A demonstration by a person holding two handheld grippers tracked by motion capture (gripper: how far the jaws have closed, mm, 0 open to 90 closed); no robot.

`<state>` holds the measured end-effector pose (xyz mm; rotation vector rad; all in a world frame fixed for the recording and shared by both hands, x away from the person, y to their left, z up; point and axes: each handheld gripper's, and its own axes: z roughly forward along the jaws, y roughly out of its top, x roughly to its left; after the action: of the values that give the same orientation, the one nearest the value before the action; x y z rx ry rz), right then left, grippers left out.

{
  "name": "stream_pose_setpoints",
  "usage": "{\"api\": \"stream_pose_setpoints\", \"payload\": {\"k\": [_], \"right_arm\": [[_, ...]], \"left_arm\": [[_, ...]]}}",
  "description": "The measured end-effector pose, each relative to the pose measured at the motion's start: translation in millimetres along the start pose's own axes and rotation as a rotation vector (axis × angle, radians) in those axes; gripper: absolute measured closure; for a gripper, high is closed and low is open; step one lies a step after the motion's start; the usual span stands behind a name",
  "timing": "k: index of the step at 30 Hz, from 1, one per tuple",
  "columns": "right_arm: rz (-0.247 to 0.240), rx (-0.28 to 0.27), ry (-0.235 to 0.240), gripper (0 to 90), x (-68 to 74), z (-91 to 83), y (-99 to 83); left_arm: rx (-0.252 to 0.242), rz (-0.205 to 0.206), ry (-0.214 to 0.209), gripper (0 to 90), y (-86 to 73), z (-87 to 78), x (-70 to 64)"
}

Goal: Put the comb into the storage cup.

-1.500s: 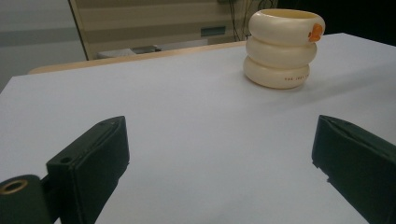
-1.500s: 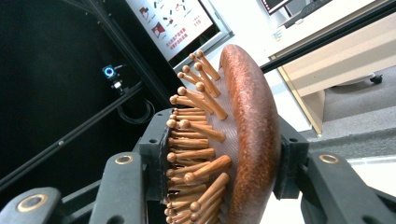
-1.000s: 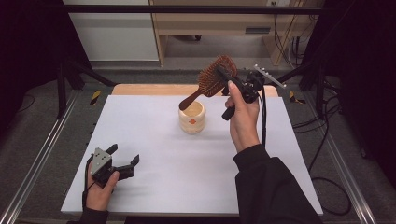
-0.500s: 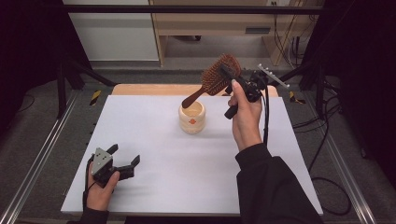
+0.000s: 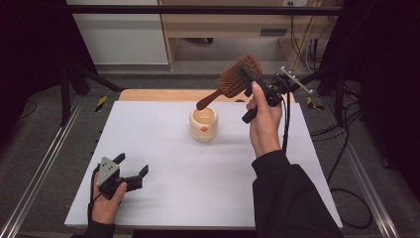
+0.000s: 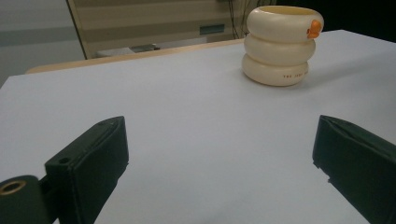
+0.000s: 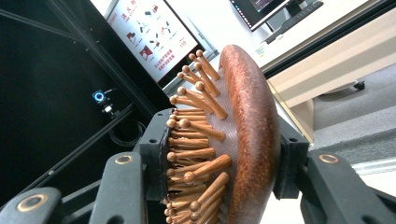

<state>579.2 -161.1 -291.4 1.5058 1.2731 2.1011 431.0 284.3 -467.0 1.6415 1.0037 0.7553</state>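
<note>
Lowering the wooden hairbrush (image 5: 239, 77), clamped by its head in the right gripper (image 5: 255, 82), handle-first into the ringed cream cup (image 5: 203, 124) at table centre needs steadiness; left gripper (image 5: 131, 171) rests open, near left.

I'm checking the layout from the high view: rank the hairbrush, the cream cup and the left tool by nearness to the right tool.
1. Hairbrush: clamped in the right tool.
2. Cream cup: mid-table, below the brush handle.
3. Left tool: near left corner, jaws open.

- A white table (image 5: 163, 148) stands on a grey floor (image 5: 39, 148).
- Behind it are a wooden shelf (image 5: 223, 25) and a white cupboard (image 5: 119, 34).
- Black cables (image 5: 346, 148) lie on the right.
</note>
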Motion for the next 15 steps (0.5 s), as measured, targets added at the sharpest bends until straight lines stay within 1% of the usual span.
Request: {"api": "stream_pose_setpoints", "payload": {"k": [5, 15], "right_arm": [[-0.002, -0.006, -0.003, 50.3, 0.4, -1.4, 1.3], [-0.012, -0.017, -0.009, 50.2, -1.1, -0.4, 1.4]], "left_arm": [[0.003, 0.006, 0.000, 3.7, -0.2, 0.3, -1.1], [0.001, 0.003, 0.010, 3.7, -0.6, 0.3, 0.2]]}}
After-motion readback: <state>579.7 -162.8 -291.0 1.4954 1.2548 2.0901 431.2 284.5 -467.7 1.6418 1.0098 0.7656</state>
